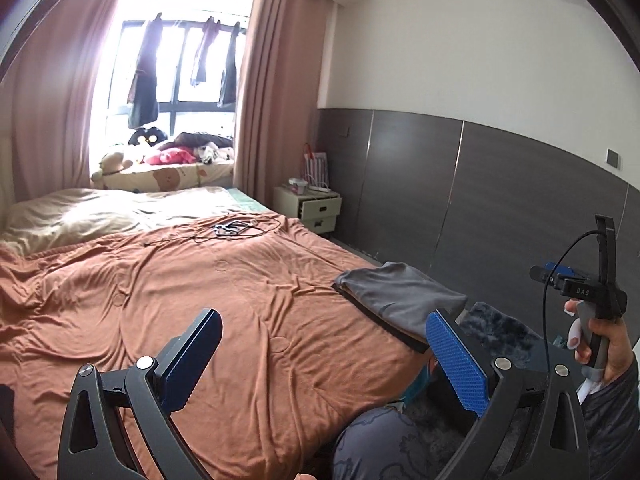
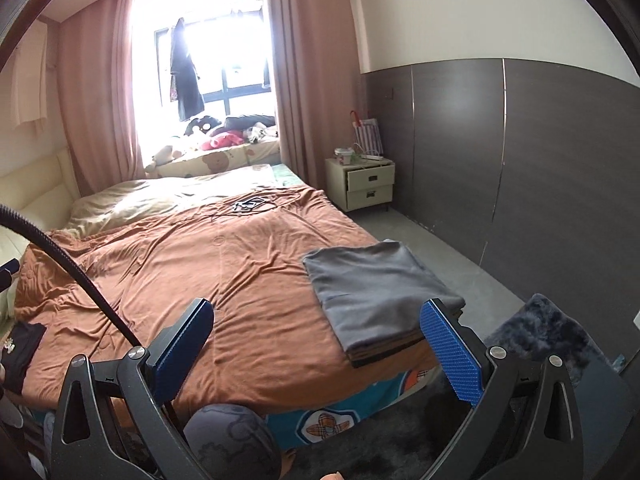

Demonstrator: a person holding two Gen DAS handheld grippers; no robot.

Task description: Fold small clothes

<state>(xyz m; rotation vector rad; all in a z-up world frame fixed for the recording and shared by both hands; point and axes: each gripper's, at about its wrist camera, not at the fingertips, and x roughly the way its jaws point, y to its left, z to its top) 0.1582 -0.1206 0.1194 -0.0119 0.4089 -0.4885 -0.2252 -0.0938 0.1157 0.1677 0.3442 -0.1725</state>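
A folded stack of grey clothes [image 2: 376, 292] lies flat at the right-hand corner of the bed's orange cover [image 2: 224, 280]. The right claw [image 2: 316, 344] hovers above the bed edge, jaws wide and holding nothing. The left claw [image 1: 324, 356] is likewise wide and holds nothing.

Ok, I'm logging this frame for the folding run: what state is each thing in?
Left gripper: open, empty.
Right gripper: open, empty.
Grey folded garment: folded, topping a stack at the bed corner.
Black garment: unfolded, at the bed edge.
Cream bedside cabinet's top drawer: slightly open.
Pink curtains: drawn apart.
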